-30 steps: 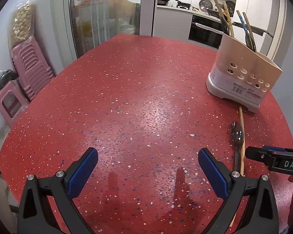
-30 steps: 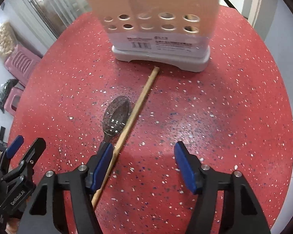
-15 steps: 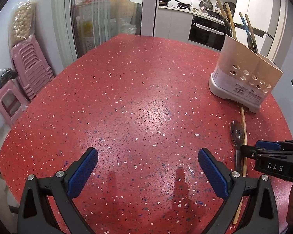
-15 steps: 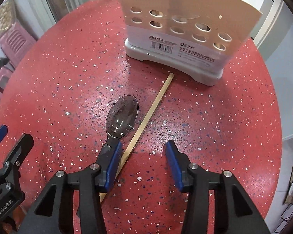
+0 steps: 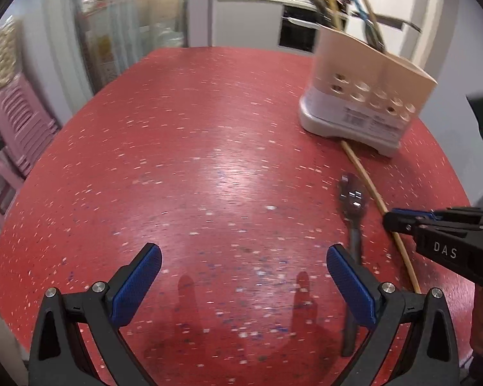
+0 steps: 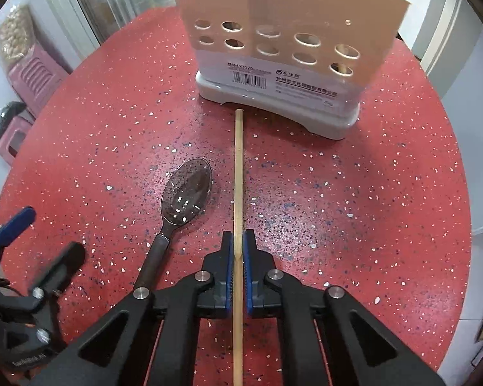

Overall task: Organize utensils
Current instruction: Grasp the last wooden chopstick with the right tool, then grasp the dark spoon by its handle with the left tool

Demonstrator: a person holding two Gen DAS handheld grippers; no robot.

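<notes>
Right wrist view first, since that's where the action is: our right tongs (image 6: pixel 238 251) are clenched on the thin pale wooden chopstick (image 6: pixel 238 173), blue pads pinching it partway along its length, so it sticks out both ahead of and behind the grip. It looks like it's lying flat on the red speckled table (image 6: pixel 370 193), not lifted yet as far as we can tell.

Just left of it sits the dark translucent plastic spoon (image 6: pixel 186 193), bowl up, handle running back toward us. It's close beside the chopstick but not touching, and nothing is holding it.

Further out, the chopstick's far tip ends right at the grey base of the beige perforated plastic utensil holder (image 6: pixel 283 41), which stands upright near the table's far edge. From the left wrist view we can see a few utensils already poking out of its top.

Our left tongs (image 5: pixel 241 276) are wide open with nothing in them, hovering over bare table next to the spoon handle.

So we'd say we're at the grab-the-chopstick step. Next we need to lift it, tip it upright and drop it into the holder without nudging the spoon. The spoon comes after that.
</notes>
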